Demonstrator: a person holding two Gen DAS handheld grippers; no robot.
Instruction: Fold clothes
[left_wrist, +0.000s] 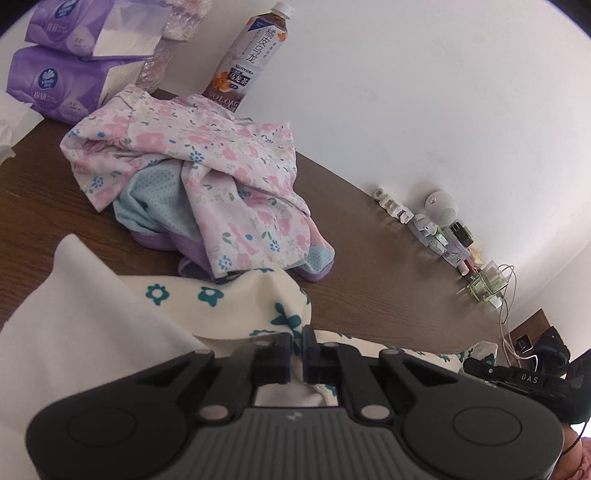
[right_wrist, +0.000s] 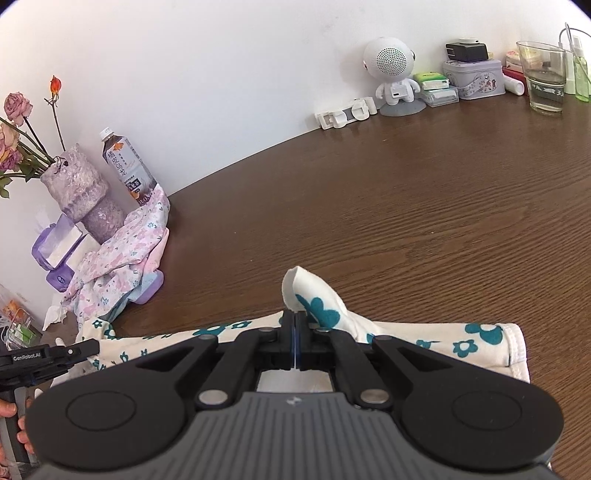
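White wall fills the upper right of the left wrist view, above a dark brown wood-grain bench (left_wrist: 369, 236) that runs across the middle. At the bottom centre the left gripper (left_wrist: 298, 345) has its jaws drawn nearly together on a bunched fold of the cream garment with teal flower print (left_wrist: 229, 299), which spreads to the lower left, plain white inner side up. Just behind it, centre left, sits a crumpled heap of pink floral clothes (left_wrist: 207, 155) with pale blue dotted and lilac fabric underneath. Purple tissue packs (left_wrist: 62, 74) stack in the upper left, and a tea bottle with a white cap (left_wrist: 251, 55) stands at top centre against the wall. A white round-headed robot figure (left_wrist: 439, 210) and small clutter line the wall at the right.

Brown bench surface covers most of the right wrist view, white wall above it. At the bottom centre the right gripper (right_wrist: 294, 332) has its jaws pressed fully together on the cream garment (right_wrist: 317, 306), a flap standing up just beyond them; the cloth stretches across the lower frame. The other gripper shows at the lower left edge, a hand around its handle. A textured lilac vase with dried roses (right_wrist: 81, 192) and the bottle (right_wrist: 129, 166) stand at the left, the clothes heap (right_wrist: 118, 262) in front of them. The robot figure (right_wrist: 391, 70) and a clear drinking glass (right_wrist: 546, 77) sit in the upper right.
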